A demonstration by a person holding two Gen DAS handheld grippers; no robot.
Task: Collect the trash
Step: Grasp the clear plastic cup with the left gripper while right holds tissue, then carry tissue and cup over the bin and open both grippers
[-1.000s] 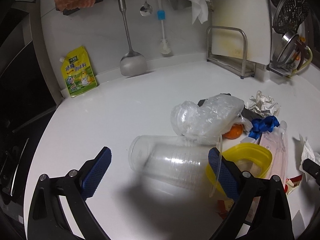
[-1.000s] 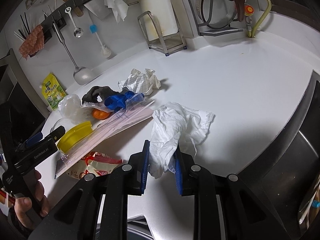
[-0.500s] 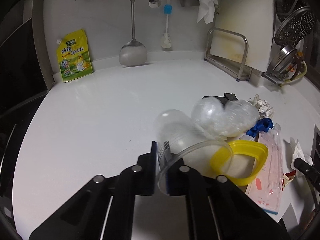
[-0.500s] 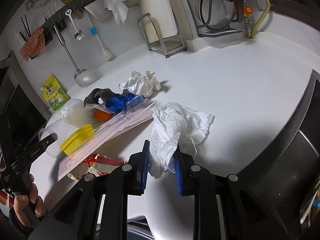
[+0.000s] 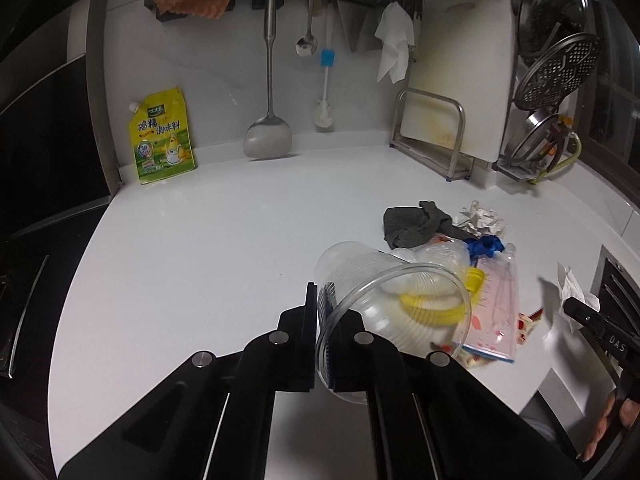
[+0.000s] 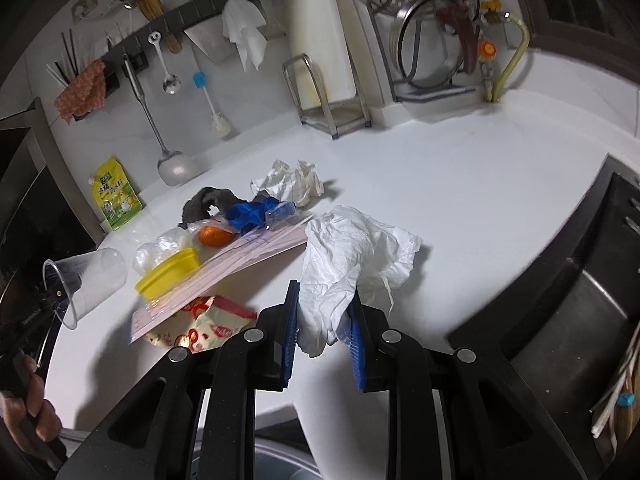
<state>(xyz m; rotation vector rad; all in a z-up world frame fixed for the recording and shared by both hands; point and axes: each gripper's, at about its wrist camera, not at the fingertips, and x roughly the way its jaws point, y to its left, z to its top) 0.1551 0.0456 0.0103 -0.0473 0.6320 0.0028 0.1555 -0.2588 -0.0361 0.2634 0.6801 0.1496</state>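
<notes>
Here the left hand-held gripper (image 5: 324,316) pinches a clear cup's (image 5: 372,292) rim, the right hand-held gripper (image 6: 322,320), marked "DAS", clamps white tissue (image 6: 352,248).

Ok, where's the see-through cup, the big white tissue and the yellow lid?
clear plastic cup (image 5: 360,276), left wrist view, on its ribbed side wall.
white tissue (image 6: 352,248), right wrist view, on the crumpled middle above the pads.
yellow lid (image 6: 168,272), right wrist view, on its top face.

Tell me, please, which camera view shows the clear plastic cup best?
The right wrist view: the whole clear plastic cup shows side-on, lifted off the white countertop, its rim pinched by the left gripper. The left wrist view looks obliquely into its mouth, pads clamping the rim.
</notes>
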